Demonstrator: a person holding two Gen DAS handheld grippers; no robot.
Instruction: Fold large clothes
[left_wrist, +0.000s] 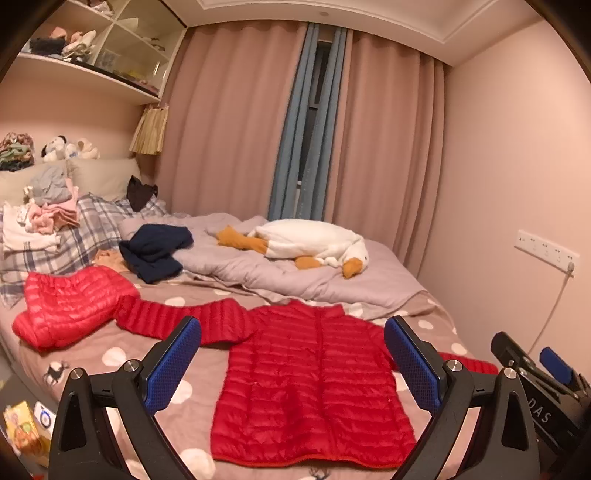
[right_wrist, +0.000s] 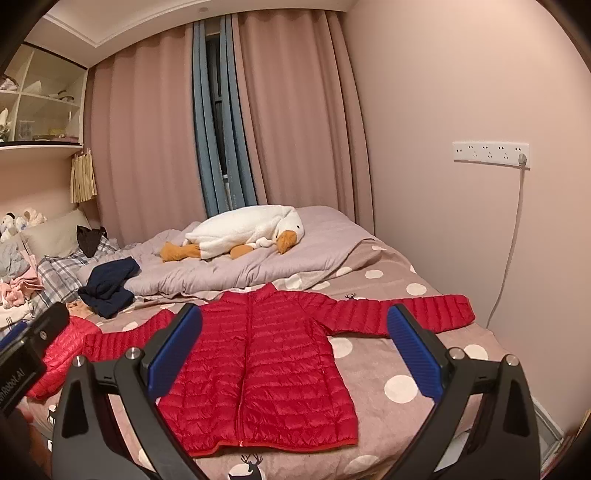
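Fingers (left_wrist: 177, 363) of the left gripper (left_wrist: 291, 363) are being held wide apart above the bed (left_wrist: 436, 325), nothing between them; those of the right gripper (right_wrist: 293, 350) are being held equally wide. Both are being kept clear of the red down jacket (right_wrist: 266, 365), which is being shown flat and front-up at 12 o'clock. A second red jacket (left_wrist: 70, 306) is being seen at 10 o'clock.

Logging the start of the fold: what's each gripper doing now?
Left gripper: open, holding nothing.
Right gripper: open, holding nothing.
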